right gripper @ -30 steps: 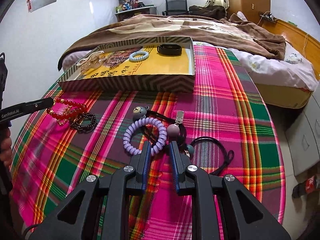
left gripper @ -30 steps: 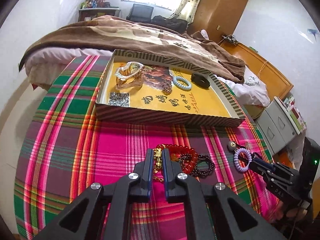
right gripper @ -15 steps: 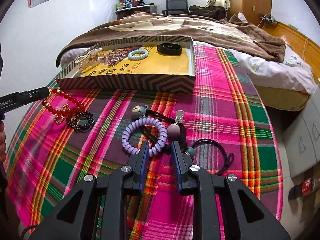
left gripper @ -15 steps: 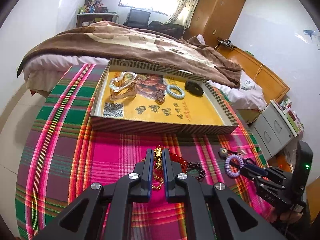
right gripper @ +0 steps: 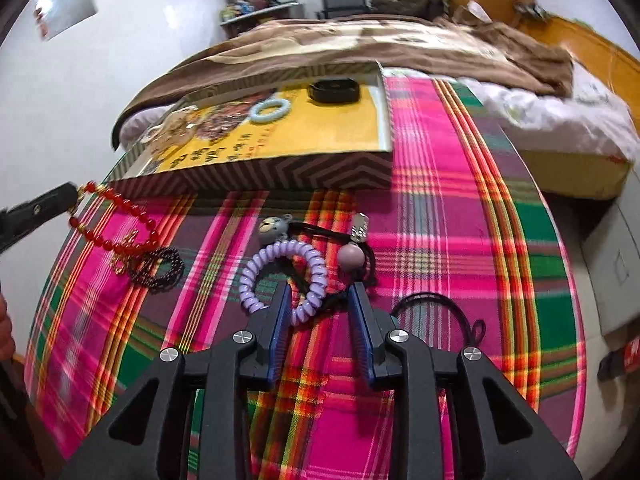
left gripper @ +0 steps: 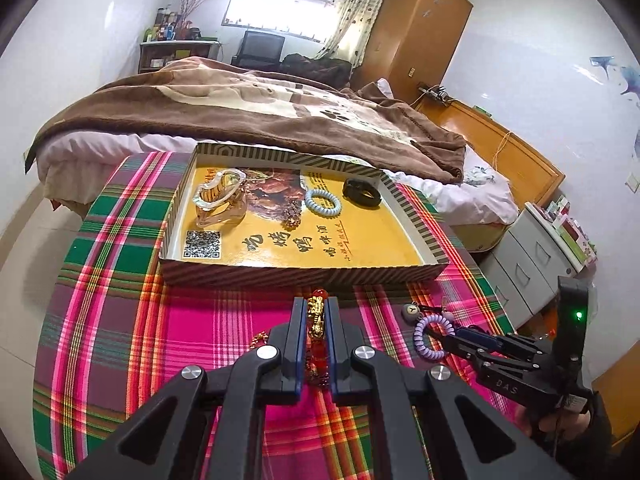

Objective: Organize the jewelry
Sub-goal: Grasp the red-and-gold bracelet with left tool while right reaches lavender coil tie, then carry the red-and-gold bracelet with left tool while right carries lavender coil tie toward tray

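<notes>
Red bead bracelet [left gripper: 318, 344] hangs pinched in the left gripper's [left gripper: 316, 312] closed jaws, lifted off the worktop [left gripper: 120, 340] toward the far tray [left gripper: 304, 274]. Right gripper [right gripper: 320, 300], jaws just opening, straddles the purple coil tie [right gripper: 284, 276] ungripped.

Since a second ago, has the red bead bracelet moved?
Yes. The red bead bracelet, clamped in the left gripper, has lifted off the plaid cloth, away from the dark bracelet, toward the box.
</notes>
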A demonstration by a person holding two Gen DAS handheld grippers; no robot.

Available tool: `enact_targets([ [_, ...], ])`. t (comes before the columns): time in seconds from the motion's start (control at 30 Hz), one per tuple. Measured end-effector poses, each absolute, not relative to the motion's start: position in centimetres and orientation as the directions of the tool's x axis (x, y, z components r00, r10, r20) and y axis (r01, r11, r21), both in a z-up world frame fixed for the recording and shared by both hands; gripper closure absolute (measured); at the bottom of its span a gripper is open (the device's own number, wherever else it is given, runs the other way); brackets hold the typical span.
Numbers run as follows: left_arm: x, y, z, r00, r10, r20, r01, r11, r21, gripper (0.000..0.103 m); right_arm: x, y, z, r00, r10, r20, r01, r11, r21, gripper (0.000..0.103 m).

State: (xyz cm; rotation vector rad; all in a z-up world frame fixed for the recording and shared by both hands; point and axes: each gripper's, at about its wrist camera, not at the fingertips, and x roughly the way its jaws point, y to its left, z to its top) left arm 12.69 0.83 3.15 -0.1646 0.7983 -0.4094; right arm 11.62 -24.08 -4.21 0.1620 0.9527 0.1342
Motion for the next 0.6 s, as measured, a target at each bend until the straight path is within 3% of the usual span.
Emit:
enact_targets([
  [0.33,12.4,0.6,4.8,0.651,-0.418,-0.634,0.309,0.908,-0.282,0.095,11.8,-22.9,-4.6,0.598,0.116,-0.793,-0.055,0.993,0.104,0.073],
  [0.47,12.5,0.2,5.4,0.653,-0.423,-0.629,0.321,0.906,-0.276,0.095,11.6,-23.0,-4.4,0.596,0.127,-0.793,-0.071,0.992,0.106,0.089],
  [0.6,12.5,0.1,5.6,0.652,-0.425,-0.627,0.322,0.905,-0.279,0.095,11.0,-23.4,-3.8,0.616,0.140,-0.775,-0.068,0.990,0.125,0.093],
])
